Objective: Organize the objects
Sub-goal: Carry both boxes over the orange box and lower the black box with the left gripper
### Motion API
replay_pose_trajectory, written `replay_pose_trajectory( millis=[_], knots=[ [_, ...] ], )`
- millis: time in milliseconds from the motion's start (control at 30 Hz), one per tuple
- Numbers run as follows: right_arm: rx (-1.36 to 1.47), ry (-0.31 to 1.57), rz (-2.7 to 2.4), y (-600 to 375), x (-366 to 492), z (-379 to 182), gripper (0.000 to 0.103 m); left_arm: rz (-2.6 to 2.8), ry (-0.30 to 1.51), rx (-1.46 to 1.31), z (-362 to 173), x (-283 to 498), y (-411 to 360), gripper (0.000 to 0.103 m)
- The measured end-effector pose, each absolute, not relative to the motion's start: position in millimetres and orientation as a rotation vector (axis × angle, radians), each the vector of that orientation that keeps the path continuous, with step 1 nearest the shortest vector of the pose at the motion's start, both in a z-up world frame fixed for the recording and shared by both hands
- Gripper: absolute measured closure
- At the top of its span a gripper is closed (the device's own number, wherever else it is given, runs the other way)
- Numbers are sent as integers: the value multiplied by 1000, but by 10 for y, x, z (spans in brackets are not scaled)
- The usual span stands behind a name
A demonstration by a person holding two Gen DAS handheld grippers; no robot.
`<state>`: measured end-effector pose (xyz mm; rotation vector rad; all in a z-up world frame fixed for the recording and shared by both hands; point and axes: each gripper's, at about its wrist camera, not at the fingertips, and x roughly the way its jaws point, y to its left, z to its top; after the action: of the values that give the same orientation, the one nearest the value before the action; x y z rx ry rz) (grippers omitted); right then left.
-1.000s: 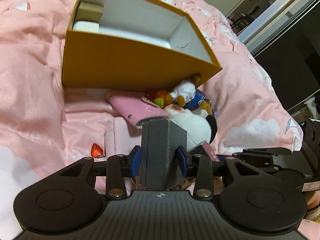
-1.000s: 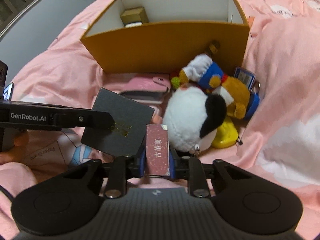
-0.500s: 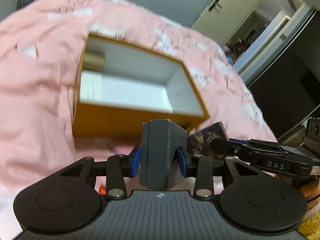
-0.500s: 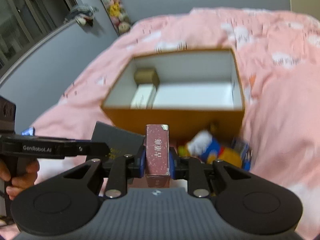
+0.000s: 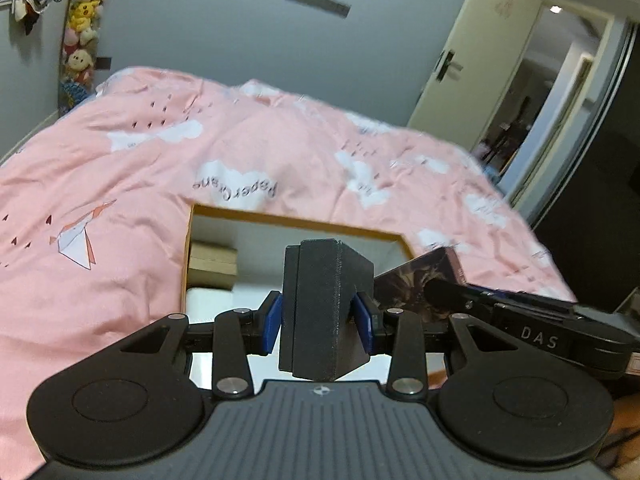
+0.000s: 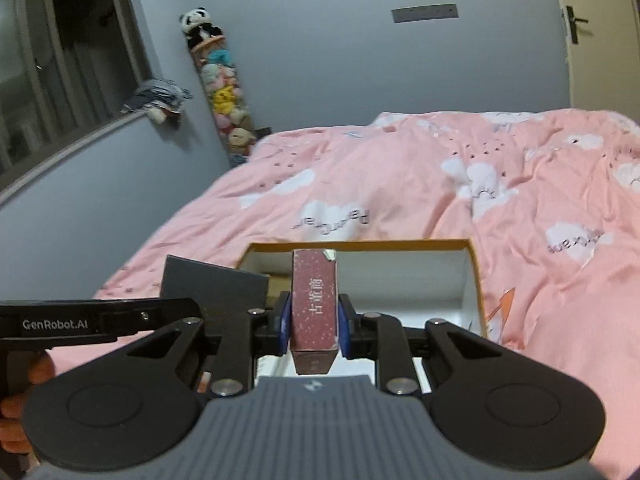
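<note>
Your left gripper (image 5: 318, 320) is clamped on a dark grey box (image 5: 320, 312), which stands upright between the blue pads at the centre of the left wrist frame. Your right gripper (image 6: 312, 324) is closed on a narrow maroon box (image 6: 314, 304) (white characters run down its face), held upright at the centre of the right wrist frame.

Both boxes sit in front of the open orange storage box (image 6: 474, 280), which rests on the pink quilt (image 6: 400, 184) in the lower middle of each frame. Its inside is white, and a small tan carton (image 5: 212, 264) lies in its left corner with a white item just below it in the left wrist frame.

From the right wrist camera, the dark grey box shows at centre left beside the other gripper's arm, and your hand (image 6: 24, 408) appears at the lower left edge. A column of plush toys (image 6: 220, 88) stands against the grey wall at upper left.
</note>
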<state>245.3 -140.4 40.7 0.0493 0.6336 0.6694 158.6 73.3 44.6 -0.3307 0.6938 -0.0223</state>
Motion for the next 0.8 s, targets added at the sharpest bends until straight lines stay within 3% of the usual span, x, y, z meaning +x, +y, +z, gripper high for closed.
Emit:
replay_pose_trajectory(
  millis=[367, 800],
  knots=[
    [23, 777, 599, -1222, 2851, -138, 79, -57, 936, -437, -335, 2094, 814, 59],
    [20, 855, 593, -1205, 2975, -417, 79, -54, 1085, -399, -673, 2244, 770, 59]
  ],
)
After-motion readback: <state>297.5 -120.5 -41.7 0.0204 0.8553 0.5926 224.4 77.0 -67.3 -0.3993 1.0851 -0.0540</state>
